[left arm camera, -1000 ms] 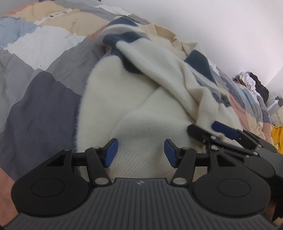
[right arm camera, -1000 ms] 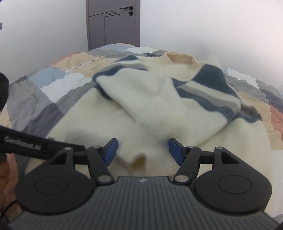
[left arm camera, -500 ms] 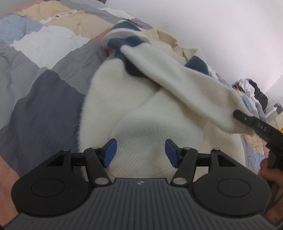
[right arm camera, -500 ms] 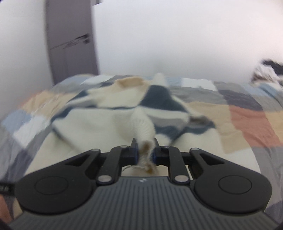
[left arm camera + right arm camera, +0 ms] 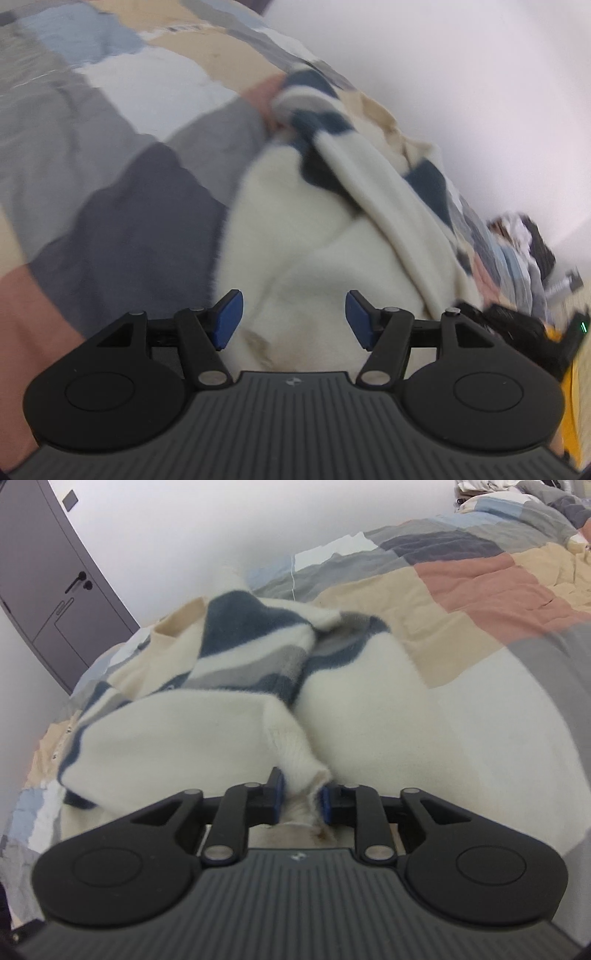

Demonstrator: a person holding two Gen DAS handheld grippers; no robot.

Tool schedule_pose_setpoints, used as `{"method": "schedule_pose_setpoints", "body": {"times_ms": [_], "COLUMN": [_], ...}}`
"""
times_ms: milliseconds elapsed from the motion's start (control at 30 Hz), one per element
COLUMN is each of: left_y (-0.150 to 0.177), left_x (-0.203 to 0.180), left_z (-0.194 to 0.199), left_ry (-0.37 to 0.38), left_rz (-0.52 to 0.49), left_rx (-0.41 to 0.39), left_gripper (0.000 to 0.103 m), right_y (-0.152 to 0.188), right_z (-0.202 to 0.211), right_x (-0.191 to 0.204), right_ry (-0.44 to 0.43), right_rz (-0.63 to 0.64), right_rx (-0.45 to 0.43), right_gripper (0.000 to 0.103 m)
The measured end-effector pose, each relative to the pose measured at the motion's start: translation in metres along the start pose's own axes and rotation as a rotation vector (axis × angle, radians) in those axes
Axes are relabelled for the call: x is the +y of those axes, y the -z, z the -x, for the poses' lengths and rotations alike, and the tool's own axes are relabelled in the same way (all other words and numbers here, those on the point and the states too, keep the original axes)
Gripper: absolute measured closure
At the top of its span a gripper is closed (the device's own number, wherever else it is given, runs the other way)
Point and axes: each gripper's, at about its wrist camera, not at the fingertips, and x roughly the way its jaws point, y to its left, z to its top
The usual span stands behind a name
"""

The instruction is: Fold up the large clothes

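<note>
A large cream sweater [image 5: 303, 243] with navy and grey stripes lies on a patchwork quilt [image 5: 110, 155]. It also shows in the right wrist view [image 5: 369, 701]. My left gripper [image 5: 293, 319] is open, its blue pads over the sweater's near hem. My right gripper [image 5: 300, 797] is shut on the ribbed cuff [image 5: 295, 757] of one sleeve, which stretches taut from the striped shoulder toward me. The right gripper's body [image 5: 517, 328] shows at the right edge of the left wrist view.
The quilt [image 5: 480, 579] covers the whole bed in grey, beige, pink and white squares. A grey door [image 5: 44, 579] stands at the far left. A pile of other clothes [image 5: 524, 240] lies at the far right of the bed.
My right gripper shut on the sleeve cuff and has drawn the sleeve out to the right across the sweater. My left gripper stayed open at the hem and shifted slightly.
</note>
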Motion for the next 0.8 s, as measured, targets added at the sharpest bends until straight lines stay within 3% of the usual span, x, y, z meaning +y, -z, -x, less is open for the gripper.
{"method": "schedule_pose_setpoints", "body": {"times_ms": [33,100,167,300,400,567,667,800], "left_y": [-0.002,-0.006,-0.007,-0.005,0.000,0.016,0.025,0.035], "left_x": [0.005,0.014,0.024,0.036,0.039,0.038,0.036,0.034], "left_z": [0.002,0.004,0.005,0.007,0.008,0.004,0.004,0.010], "left_ry": [-0.004,-0.013,-0.026,-0.031,-0.018,-0.013,-0.004,0.022], "left_rz": [0.023,0.075,0.125,0.201,0.225,0.248,0.250,0.238], "left_rx": [-0.005,-0.008,-0.002,0.028,0.052,0.123,0.139,0.160], "left_gripper": [0.036,0.036,0.036,0.036,0.036,0.036,0.036,0.036], "right_y": [0.001,0.001,0.001,0.003,0.008,0.021,0.028,0.034], "right_z": [0.007,0.022,0.039,0.072,0.085,0.065,0.047,0.050], "right_x": [0.000,-0.004,-0.009,-0.021,-0.036,-0.081,-0.087,-0.085], "right_ry": [0.003,0.018,0.039,0.118,0.178,0.064,0.015,-0.147], "right_rz": [0.001,-0.004,-0.014,-0.003,-0.038,-0.335,-0.405,-0.482], "right_rx": [-0.006,-0.025,-0.048,-0.104,-0.114,0.055,0.138,0.140], "right_gripper": [0.073,0.053,0.042,0.035,0.021,0.022,0.021,0.021]}}
